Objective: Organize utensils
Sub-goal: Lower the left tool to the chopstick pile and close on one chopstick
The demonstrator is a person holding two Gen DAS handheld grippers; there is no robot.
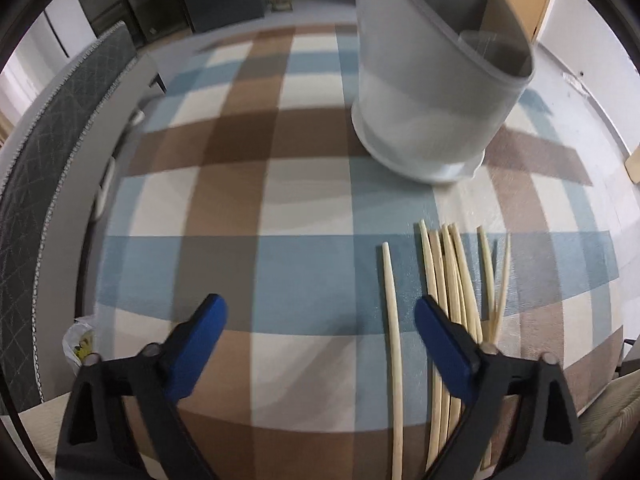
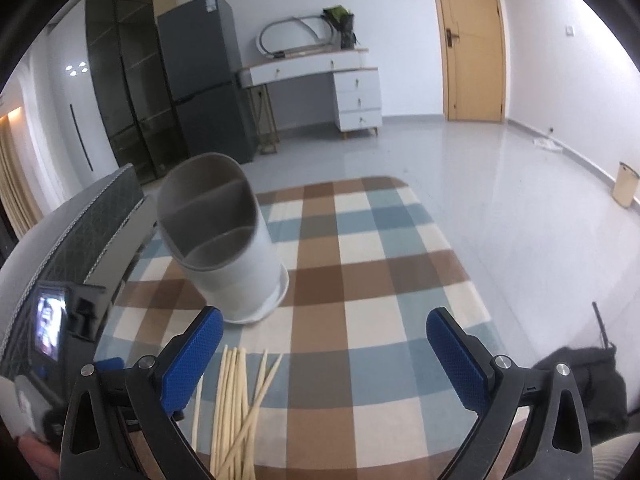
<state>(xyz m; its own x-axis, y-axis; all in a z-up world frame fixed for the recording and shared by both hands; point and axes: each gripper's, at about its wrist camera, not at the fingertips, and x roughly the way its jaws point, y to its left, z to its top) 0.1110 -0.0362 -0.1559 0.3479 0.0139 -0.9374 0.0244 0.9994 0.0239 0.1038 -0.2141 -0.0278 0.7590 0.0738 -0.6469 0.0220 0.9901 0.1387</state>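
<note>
Chopsticks (image 1: 448, 280), pale slim wood, lie loose on checked cloth (image 1: 280, 200) near grey round divided holder (image 2: 224, 236). Left gripper (image 1: 320, 328) wide, one stick between its blue pads, untouched. Right gripper (image 2: 324, 344) wide, empty. Only right view shows door (image 2: 472, 40).

One utensil holder (image 1: 432, 92) is seen at 1 o'clock, divided into what appear to be three compartments. About eight chopsticks (image 1: 452, 280) are counted at 5 o'clock: one is set apart (image 1: 390, 300), five are bunched, two are crossed; the overlap makes the count uncertain. One checked mat (image 1: 260, 200) is laid beneath.
</note>
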